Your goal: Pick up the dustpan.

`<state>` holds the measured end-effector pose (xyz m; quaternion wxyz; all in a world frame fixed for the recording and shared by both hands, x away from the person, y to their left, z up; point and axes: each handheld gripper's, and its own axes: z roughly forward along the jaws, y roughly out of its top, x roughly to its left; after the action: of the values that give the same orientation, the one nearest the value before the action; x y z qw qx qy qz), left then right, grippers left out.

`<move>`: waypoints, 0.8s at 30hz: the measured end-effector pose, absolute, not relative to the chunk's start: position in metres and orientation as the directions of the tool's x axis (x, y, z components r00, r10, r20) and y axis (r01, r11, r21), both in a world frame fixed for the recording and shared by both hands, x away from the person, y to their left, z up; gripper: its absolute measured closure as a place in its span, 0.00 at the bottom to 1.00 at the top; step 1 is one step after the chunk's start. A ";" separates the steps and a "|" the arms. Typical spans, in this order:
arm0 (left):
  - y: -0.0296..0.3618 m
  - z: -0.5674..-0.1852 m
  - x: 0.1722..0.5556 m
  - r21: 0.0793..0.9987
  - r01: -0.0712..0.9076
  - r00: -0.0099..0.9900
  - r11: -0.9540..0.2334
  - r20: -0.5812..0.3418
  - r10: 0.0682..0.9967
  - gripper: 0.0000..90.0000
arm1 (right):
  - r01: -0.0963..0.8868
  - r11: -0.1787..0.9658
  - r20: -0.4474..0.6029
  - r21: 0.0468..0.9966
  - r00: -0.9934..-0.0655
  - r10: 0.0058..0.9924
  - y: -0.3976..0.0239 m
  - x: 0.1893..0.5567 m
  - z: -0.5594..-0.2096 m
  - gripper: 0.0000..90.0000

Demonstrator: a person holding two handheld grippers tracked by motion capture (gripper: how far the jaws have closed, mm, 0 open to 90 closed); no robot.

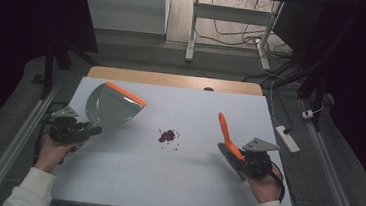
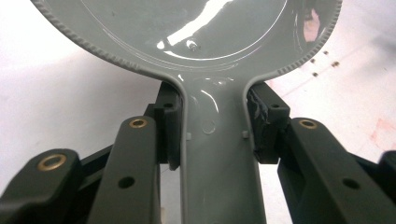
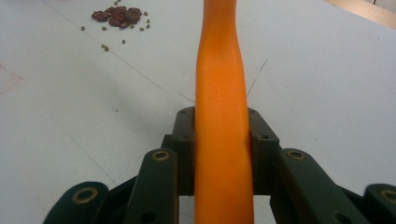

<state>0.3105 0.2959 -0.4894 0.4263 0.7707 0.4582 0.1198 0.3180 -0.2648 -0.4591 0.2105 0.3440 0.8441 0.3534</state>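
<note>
Left claw (image 1: 90,131), at the left of the desk (image 1: 129,178), is clamped on the flat handle of a grey dustpan (image 1: 113,108). In the left gripper view each black pad presses one edge of the handle (image 2: 217,154). The pan is smooth, glossy plastic with a ribbed, rounded rim and an orange strip (image 1: 126,93) along its straight front edge. It appears to be held clear of the desk, tilted with its open mouth towards the far right, though the high view is too small to be certain.

Right claw (image 1: 230,155), at the right of the desk, is clamped on the orange handle of a brush (image 1: 225,132), which slants up and away from the hand. In the right gripper view the handle (image 3: 223,140) is matt, slightly curved and waisted, and fills the gap between the two pads. The bristle end lies low beside the claw and is too dark to describe.

Between the two tools, well apart from each, lies a small heap of dark red beans (image 1: 167,135) with tiny greenish grains (image 3: 105,46) scattered around it. Nothing stands between the heap and either tool. The desk top is white and smooth, with faint seams and a pale reddish smear (image 3: 9,79); a wooden edge (image 1: 173,79) shows at its far side.

Beyond the desk are a grey floor, a white desk frame (image 1: 194,23) and loose cables (image 1: 237,35); a white power strip (image 1: 288,138) lies to the right.
</note>
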 end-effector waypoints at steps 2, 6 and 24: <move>0.293 -0.490 0.308 0.766 0.594 0.574 -0.245 -0.190 0.796 0.69 | 0.434 0.518 -0.114 0.738 -0.675 0.729 -0.265 0.318 -0.460 0.78; 0.285 -0.487 0.302 0.766 0.571 0.606 -0.296 -0.150 0.781 0.69 | 0.435 0.520 -0.115 0.735 -0.676 0.728 -0.264 0.318 -0.461 0.78; 0.263 -0.479 0.283 0.767 0.491 0.736 -0.412 -0.113 0.667 0.69 | 0.427 0.515 -0.103 0.743 -0.687 0.719 -0.264 0.318 -0.460 0.78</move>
<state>0.2826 0.2630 -0.4789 0.4161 0.8336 0.3476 0.1057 0.3178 -0.2642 -0.4601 0.2042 0.3386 0.8460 0.3577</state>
